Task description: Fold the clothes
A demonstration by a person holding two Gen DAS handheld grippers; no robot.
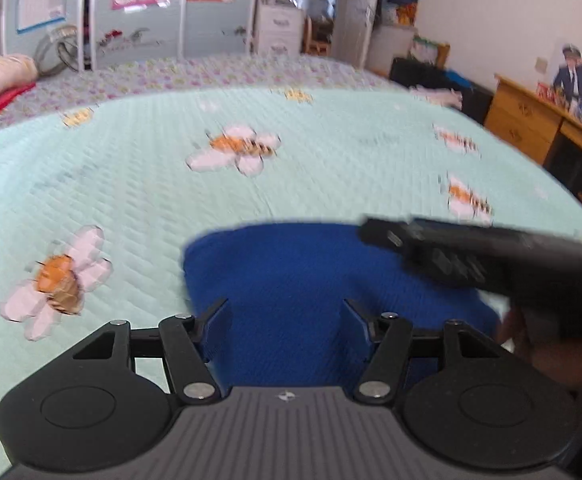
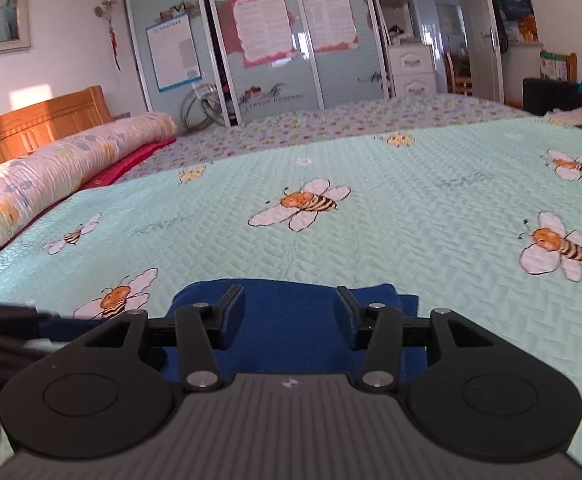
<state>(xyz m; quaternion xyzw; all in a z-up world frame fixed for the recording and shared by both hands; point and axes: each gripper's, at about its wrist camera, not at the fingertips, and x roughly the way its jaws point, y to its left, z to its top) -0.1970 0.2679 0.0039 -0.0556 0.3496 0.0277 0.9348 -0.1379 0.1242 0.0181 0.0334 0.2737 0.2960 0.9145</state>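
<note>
A blue garment (image 1: 291,264) lies folded into a small block on the mint bedspread (image 1: 151,184) printed with bees. My left gripper (image 1: 285,312) hovers over its near part with the jaws apart; the cloth lies flat beneath them and neither pad presses on it. The right gripper's black body (image 1: 491,264) reaches in from the right over the garment's far right corner. In the right wrist view the garment (image 2: 291,332) shows stacked layers, and my right gripper (image 2: 291,298) stands open above it. The left gripper's blurred body (image 2: 3,328) sits at the left edge.
A rolled floral quilt (image 2: 71,168) and a red cloth (image 2: 127,168) lie along the wooden headboard (image 2: 39,124). Sliding wardrobe doors (image 2: 251,40) stand beyond the bed. A wooden dresser (image 1: 531,120) and a black box (image 1: 431,76) flank the bed's right side.
</note>
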